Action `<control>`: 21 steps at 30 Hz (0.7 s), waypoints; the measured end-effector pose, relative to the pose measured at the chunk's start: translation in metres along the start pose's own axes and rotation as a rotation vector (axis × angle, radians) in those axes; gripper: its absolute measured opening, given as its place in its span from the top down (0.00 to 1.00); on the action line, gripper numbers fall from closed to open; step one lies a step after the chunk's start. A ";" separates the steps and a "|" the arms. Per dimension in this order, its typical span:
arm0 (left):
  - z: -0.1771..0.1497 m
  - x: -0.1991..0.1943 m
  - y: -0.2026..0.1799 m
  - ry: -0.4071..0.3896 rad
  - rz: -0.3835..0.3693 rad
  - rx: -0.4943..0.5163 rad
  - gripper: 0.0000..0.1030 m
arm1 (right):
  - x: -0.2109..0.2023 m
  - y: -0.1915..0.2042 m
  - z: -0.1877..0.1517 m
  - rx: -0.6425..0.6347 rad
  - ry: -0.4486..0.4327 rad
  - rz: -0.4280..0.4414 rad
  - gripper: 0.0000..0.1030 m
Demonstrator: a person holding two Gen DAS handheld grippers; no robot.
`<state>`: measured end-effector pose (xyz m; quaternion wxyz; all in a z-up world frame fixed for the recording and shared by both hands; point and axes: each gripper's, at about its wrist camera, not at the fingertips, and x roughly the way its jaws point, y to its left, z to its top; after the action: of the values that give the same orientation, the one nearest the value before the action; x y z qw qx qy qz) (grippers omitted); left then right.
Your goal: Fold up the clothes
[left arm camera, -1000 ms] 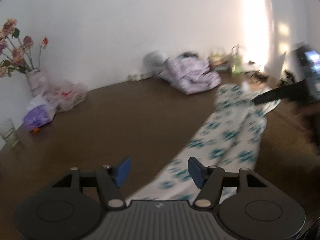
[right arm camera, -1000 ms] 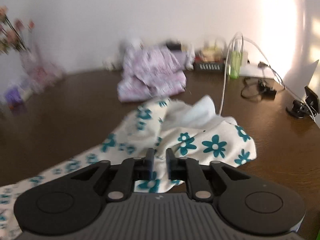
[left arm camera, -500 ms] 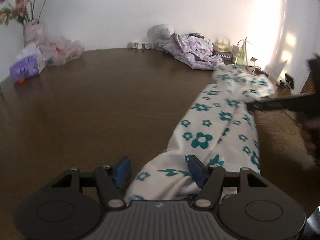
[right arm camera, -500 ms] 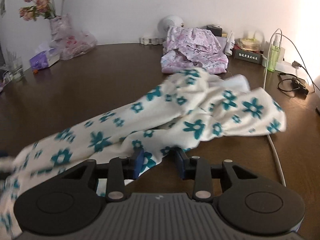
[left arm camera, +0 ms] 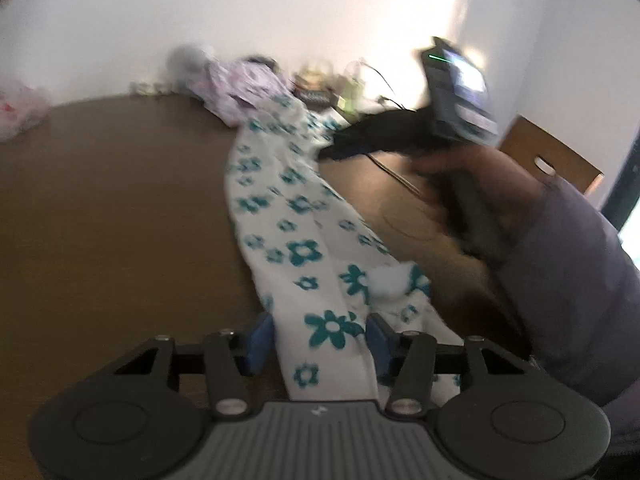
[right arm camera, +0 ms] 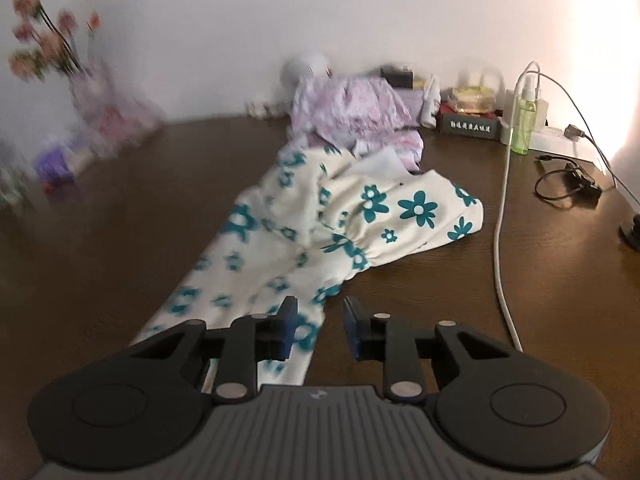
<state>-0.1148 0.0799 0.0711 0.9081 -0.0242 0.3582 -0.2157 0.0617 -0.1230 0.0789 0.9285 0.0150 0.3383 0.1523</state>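
The floral trousers (left arm camera: 288, 216) are lying stretched out on the worktop (left arm camera: 112, 208), their long axis running from the near leg ends at 6 o'clock away to the waistband at 12 o'clock, up against the lilac garment (left arm camera: 240, 84). The left gripper (left arm camera: 316, 340) is hovering right over the near leg end, its jaws standing wide apart with the cloth passing between them but not pinched. The right gripper (right arm camera: 318, 330) is sitting further up the trousers, jaws likewise parted, the cloth's edge lying under the left jaw only and the gathered waistband (right arm camera: 360, 252) ahead at 12 o'clock. By my reckoning the left gripper is nearer a grip; closing there would take the leg end, ready to carry it along the axis toward the waistband.
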 end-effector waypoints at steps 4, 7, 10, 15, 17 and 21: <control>-0.009 -0.012 0.023 -0.006 0.012 -0.046 0.51 | -0.044 0.006 -0.036 -0.044 0.000 0.118 0.75; -0.018 -0.017 0.024 0.006 -0.012 -0.040 0.51 | -0.077 0.010 -0.064 -0.080 0.001 0.207 0.75; -0.027 -0.021 0.016 0.009 -0.054 -0.005 0.52 | -0.110 0.015 -0.091 -0.115 0.003 0.296 0.75; -0.038 -0.009 -0.010 0.025 -0.040 0.082 0.53 | -0.120 0.031 -0.113 -0.176 0.011 0.361 0.83; -0.037 -0.012 -0.013 0.016 -0.021 0.094 0.54 | -0.120 0.039 -0.118 -0.199 0.024 0.368 0.87; -0.034 -0.026 -0.010 -0.033 -0.001 0.083 0.53 | -0.137 0.044 -0.123 -0.256 -0.011 0.399 0.87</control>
<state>-0.1578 0.0848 0.0645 0.9140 0.0097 0.3338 -0.2305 -0.1272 -0.1300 0.0757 0.8761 -0.0352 0.3016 0.3745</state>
